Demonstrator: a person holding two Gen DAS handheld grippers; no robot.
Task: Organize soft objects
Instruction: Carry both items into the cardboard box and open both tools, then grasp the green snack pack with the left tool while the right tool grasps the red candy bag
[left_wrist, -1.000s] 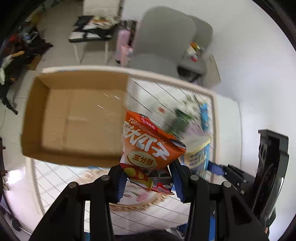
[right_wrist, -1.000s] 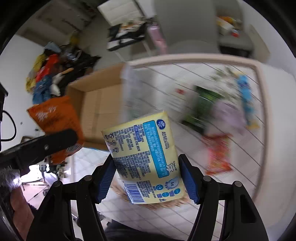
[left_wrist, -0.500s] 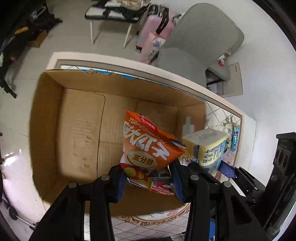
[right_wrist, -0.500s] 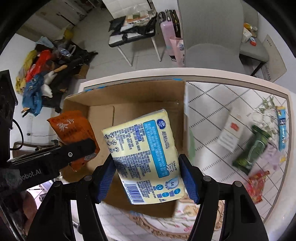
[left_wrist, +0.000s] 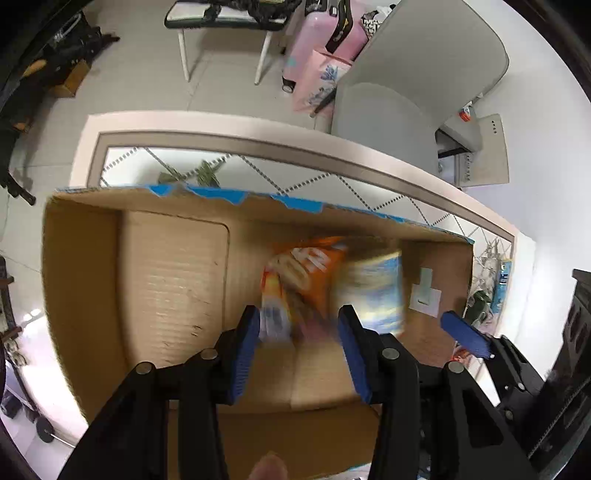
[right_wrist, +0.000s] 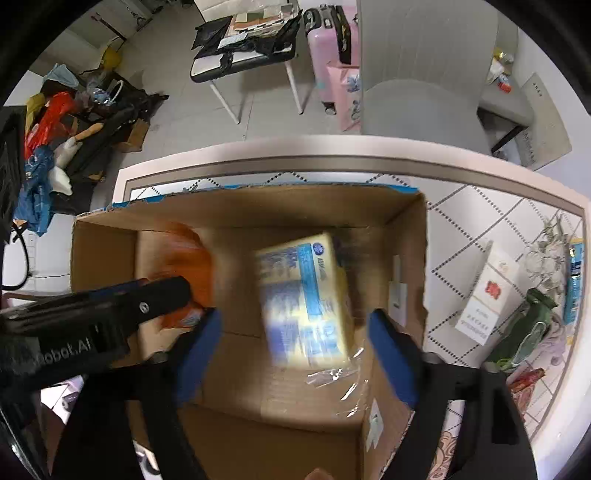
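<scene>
An open cardboard box (left_wrist: 173, 280) (right_wrist: 406, 236) sits on the tiled table. My left gripper (left_wrist: 297, 347) is open above it; the orange snack bag (left_wrist: 303, 273) is blurred, loose and falling inside the box. It also shows in the right wrist view (right_wrist: 192, 258) behind the left gripper's arm. My right gripper (right_wrist: 295, 354) is open above the box; the yellow tissue pack (right_wrist: 306, 299) is blurred and dropping free between the fingers. It also shows in the left wrist view (left_wrist: 376, 291), right of the bag.
On the table right of the box lie a white carton (right_wrist: 487, 291), a green packet (right_wrist: 524, 328), a blue packet (right_wrist: 574, 277) and a red packet (right_wrist: 524, 384). A grey chair (right_wrist: 421, 96) and a pink suitcase (right_wrist: 332, 44) stand beyond the table.
Both grippers have opened over the box. The orange snack bag and the yellow tissue pack have left the fingers and are falling into the box.
</scene>
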